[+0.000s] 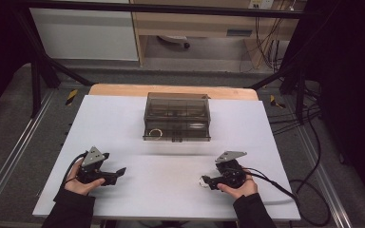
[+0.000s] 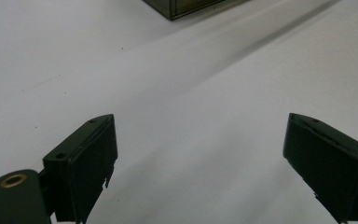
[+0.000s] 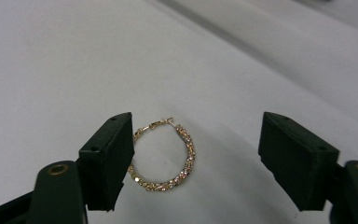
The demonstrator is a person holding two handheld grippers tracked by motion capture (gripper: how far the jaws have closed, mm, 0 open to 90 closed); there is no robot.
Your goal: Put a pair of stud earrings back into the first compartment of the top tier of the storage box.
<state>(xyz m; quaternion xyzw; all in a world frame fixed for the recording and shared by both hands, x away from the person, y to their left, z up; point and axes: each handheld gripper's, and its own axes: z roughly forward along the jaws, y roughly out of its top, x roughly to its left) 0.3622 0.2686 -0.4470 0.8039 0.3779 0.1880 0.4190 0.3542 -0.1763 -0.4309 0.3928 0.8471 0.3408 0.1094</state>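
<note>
White table [image 1: 171, 166] on grey floor [image 1: 9, 123], dim room.

High view: even overhead light on the white worktop [image 1: 171, 142], surroundings falling to near black at the left and right edges; a soft horizontal shadow band crosses the worktop just before the smoked box [image 1: 177, 117]. Overall image slightly soft and grainy. Left gripper view: bright, diffuse light; a broad pale shadow runs diagonally toward the far right corner; the box corner at the top edge is blurred. Right gripper view: jaws and the gold hoop [image 3: 165, 156] fairly sharp, with small glints on the hoop; far worktop out of focus.
</note>
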